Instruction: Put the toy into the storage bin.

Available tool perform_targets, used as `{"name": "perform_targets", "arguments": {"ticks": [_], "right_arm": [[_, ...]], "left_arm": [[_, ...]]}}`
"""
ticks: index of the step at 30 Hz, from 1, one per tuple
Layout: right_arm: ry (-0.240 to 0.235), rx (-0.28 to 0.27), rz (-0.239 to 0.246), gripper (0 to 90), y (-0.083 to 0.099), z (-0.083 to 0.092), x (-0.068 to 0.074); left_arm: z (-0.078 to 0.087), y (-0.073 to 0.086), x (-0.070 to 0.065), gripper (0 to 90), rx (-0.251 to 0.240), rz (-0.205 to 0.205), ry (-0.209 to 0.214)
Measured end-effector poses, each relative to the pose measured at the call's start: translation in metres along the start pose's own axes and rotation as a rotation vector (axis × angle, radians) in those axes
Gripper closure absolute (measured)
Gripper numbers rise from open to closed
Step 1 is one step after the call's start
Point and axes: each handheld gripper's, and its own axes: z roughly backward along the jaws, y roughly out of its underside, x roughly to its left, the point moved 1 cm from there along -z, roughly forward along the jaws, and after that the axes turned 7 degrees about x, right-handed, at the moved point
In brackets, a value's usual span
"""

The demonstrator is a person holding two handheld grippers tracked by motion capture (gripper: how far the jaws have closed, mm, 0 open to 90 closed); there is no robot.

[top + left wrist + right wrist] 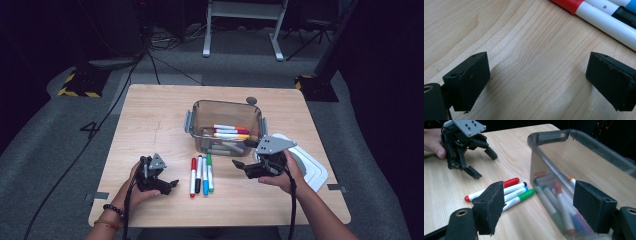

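Nearest to us, our left tool rests on the bench at the near left, its jaws spread with only bare wood between them. Our right tool hangs at the near right, its jaws spread wide and pinching nothing. Between the two tools four markers lie side by side on the bench: red, black, blue, green. Just beyond them stands the clear container, with more markers inside. A white lid lies right of it.
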Motion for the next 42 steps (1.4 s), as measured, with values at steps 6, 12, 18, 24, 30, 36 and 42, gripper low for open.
{"name": "perform_targets", "arguments": {"ticks": [6, 12, 18, 24, 30, 36, 42], "right_arm": [[-0.064, 0.047, -0.018, 29.4, 0.016, -0.030, 0.015], [-0.077, 0.139, 0.009, 34.6, 0.025, -0.081, 0.027], [-0.085, 0.154, -0.035, 37.7, 0.027, -0.114, 0.025], [-0.041, 0.168, -0.064, 41.6, 0.027, -0.130, 0.019], [-0.023, 0.196, -0.063, 46.2, 0.031, -0.137, 0.017], [-0.037, 0.230, -0.093, 49.5, 0.039, -0.134, 0.010], [-0.031, 0.246, -0.116, 56.3, 0.050, -0.125, -0.001]], "left_arm": [[0.000, 0.000, 0.000, 5.8, -0.001, -0.001, 0.000], [0.000, 0.000, 0.000, 5.8, -0.001, -0.001, 0.000], [0.000, 0.000, 0.000, 5.8, -0.001, -0.001, 0.000], [0.000, 0.000, 0.000, 5.8, -0.001, -0.001, 0.002], [0.000, 0.000, 0.000, 5.8, -0.001, -0.002, 0.001], [0.000, 0.000, 0.000, 5.8, -0.001, -0.002, 0.001], [0.000, 0.000, 0.000, 5.8, 0.000, 0.000, 0.001]]}}
